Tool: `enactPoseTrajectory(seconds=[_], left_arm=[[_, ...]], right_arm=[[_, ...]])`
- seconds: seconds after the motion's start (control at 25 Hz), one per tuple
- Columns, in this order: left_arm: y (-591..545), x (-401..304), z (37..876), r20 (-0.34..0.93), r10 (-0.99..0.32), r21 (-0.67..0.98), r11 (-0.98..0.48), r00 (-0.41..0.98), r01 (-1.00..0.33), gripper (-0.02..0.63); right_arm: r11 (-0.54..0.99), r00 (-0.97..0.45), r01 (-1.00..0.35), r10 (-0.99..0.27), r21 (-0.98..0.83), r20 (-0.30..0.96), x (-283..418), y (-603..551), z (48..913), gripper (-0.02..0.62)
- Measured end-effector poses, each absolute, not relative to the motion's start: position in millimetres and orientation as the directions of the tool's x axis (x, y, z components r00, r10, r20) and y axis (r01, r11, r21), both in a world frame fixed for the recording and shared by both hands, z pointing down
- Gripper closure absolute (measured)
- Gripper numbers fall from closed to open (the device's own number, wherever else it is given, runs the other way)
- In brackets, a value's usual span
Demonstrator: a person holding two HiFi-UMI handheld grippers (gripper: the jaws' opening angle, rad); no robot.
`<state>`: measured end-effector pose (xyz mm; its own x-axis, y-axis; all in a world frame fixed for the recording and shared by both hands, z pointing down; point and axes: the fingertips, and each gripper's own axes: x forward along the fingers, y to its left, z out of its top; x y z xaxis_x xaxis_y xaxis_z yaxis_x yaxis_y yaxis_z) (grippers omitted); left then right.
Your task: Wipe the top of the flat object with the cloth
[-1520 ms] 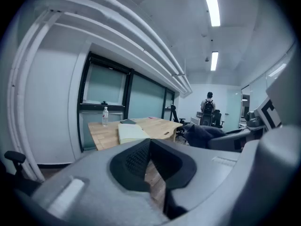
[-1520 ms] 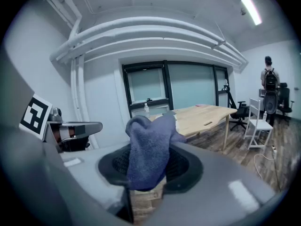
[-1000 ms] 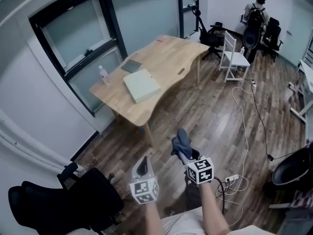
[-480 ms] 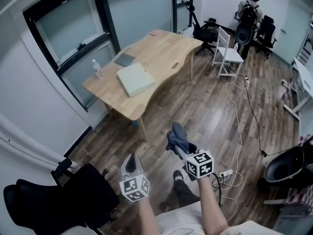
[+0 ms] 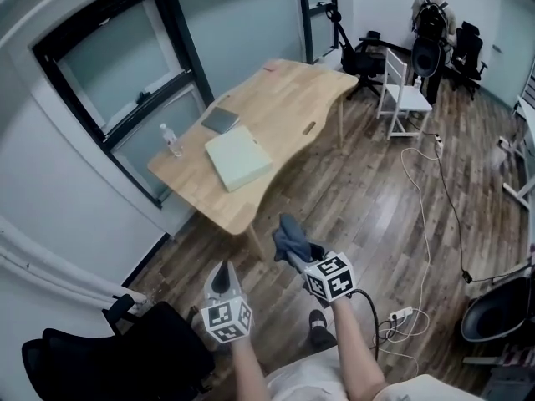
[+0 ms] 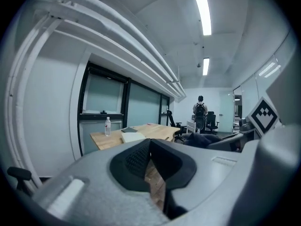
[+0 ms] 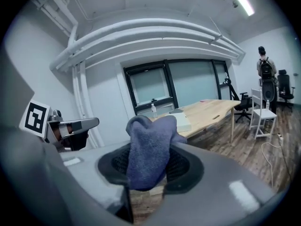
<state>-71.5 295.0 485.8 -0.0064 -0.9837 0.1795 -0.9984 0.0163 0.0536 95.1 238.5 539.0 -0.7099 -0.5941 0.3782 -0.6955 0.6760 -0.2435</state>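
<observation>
Down at the bottom edge of the head view, both forearms are cut off. The right tongs [image 5: 298,255] are clamped on a blue-grey terry cloth [image 5: 289,236], and its bunched folds hide their tips. The right gripper view shows the black pads [image 7: 182,166] pinching it from both sides. The left tongs [image 5: 222,277] are closed with nothing between them, which only the left gripper view makes plain. The pale flat rectangular slab [image 5: 238,159] lies well apart from both tongs on the light wooden surface [image 5: 292,98], near a grey flat panel [image 5: 221,119] and a clear bottle [image 5: 171,140], both too small to detail.
</observation>
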Motion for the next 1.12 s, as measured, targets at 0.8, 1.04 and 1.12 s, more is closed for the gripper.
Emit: enactPoseTrajectory(seconds=[0.8, 1.04, 1.12], left_arm=[[169, -27, 489, 0.183, -0.977, 0.12, -0.085, 0.106, -0.989, 0.598], [144, -68, 475, 0.0, -1.0, 0.168, 0.026, -0.026, -0.985, 0.598], [131, -78, 475, -0.006, -1.0, 0.178, 0.029, -0.03, -0.984, 0.598]], right_arm=[[0.612, -0.667, -0.744, -0.661, -0.268, 0.344, 178, 77, 549, 0.454], [0.61, -0.676, -0.737, -0.659, -0.291, 0.329, 166, 40, 550, 0.454], [0.609, -0.671, -0.741, -0.661, -0.284, 0.335, 157, 24, 551, 0.454]])
